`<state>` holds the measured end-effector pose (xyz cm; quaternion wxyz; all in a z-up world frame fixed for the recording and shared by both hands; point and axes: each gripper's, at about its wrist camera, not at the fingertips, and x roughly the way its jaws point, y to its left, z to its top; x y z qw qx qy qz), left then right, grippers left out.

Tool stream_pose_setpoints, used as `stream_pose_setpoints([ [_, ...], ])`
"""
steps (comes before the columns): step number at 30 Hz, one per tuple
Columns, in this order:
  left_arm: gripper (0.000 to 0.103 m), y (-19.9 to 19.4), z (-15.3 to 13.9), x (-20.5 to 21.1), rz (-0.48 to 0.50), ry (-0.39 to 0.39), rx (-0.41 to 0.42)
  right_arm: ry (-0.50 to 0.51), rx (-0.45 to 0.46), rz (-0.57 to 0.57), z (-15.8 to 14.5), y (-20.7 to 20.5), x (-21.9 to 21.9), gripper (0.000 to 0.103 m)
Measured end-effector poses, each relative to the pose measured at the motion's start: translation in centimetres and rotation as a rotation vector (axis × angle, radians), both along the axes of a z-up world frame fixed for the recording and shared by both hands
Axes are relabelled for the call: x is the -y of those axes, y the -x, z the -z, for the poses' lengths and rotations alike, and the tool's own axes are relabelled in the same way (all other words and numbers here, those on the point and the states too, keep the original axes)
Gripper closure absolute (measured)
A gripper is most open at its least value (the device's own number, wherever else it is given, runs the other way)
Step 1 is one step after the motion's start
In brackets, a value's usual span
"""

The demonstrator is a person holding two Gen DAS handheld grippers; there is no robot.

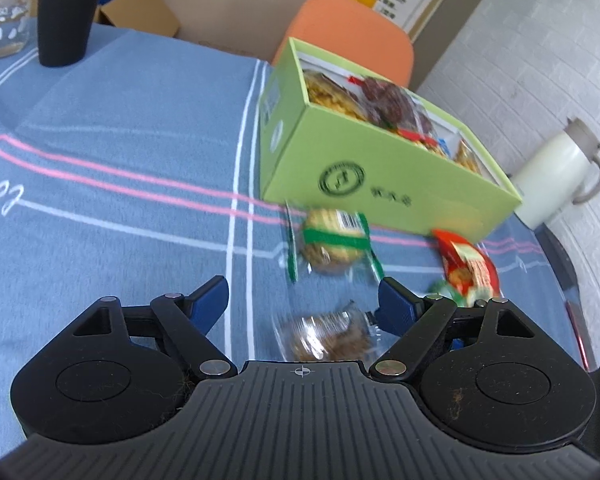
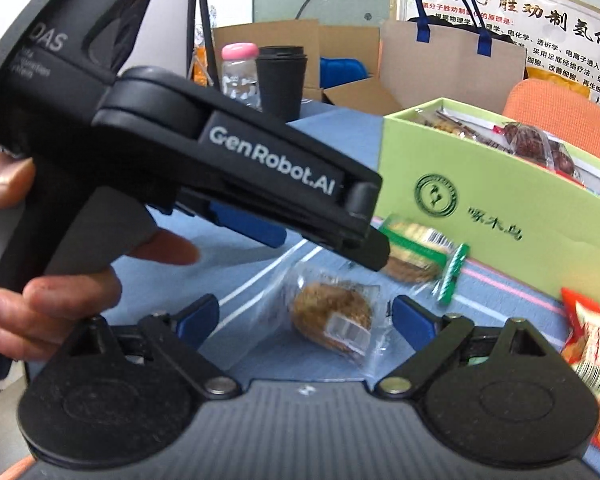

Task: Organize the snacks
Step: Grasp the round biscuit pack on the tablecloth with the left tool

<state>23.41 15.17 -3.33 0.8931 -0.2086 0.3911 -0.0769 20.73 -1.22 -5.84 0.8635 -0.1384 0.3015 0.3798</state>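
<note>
A: We start at the far left of the surface [image 1: 112,152], well left of the green box [image 1: 380,168]: a clear bottle [image 1: 8,16] with a pink cap, and just beside it a black cup [image 1: 66,12].

B: Then our left tool [image 1: 300,300], its blue pads apart with nothing pressed between them. A clear-wrapped cookie [image 1: 324,336] lies flat on the cloth between them, in front of the box.

A: Closer to the box we see the green-banded cookie [image 1: 334,240], just in front of its near wall. Right of that lies the red packet [image 1: 470,266], near the box's front corner.

B: The box itself holds several wrapped snacks and stands open. Right of the box, off the surface, is a white jug [image 1: 556,176].

A: From our right tool [image 2: 304,320], the pads also stand apart, and the clear-wrapped cookie lies between them untouched. The left tool crosses above it, held by a hand [image 2: 40,304], its tip near the green-banded cookie.
</note>
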Motion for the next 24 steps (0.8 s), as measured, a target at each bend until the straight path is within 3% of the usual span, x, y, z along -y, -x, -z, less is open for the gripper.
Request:
stream_pose_setpoints([
  [4,0.033,2.1,0.9,0.1,0.031,0.047,-0.004,0.001,0.017,0.01,0.5,2.5,0.6,0.01],
  [8,0.032,3.8,0.9,1.5,0.087,0.046,0.018,0.022,0.063,0.074,0.5,4.3,1.7,0.01],
  [18,0.032,6.3,-0.3,5.9,0.27,0.025,0.062,0.03,0.053,0.163,0.6,5.8,5.6,0.01],
  [21,0.03,6.7,-1.5,5.1,0.166,-0.038,0.093,-0.012,0.048,0.165,0.2,5.4,6.0,0.01],
  [24,0.03,5.7,-1.9,3.2,0.083,-0.05,0.089,-0.064,0.036,0.158,-0.3,4.5,5.3,0.01],
])
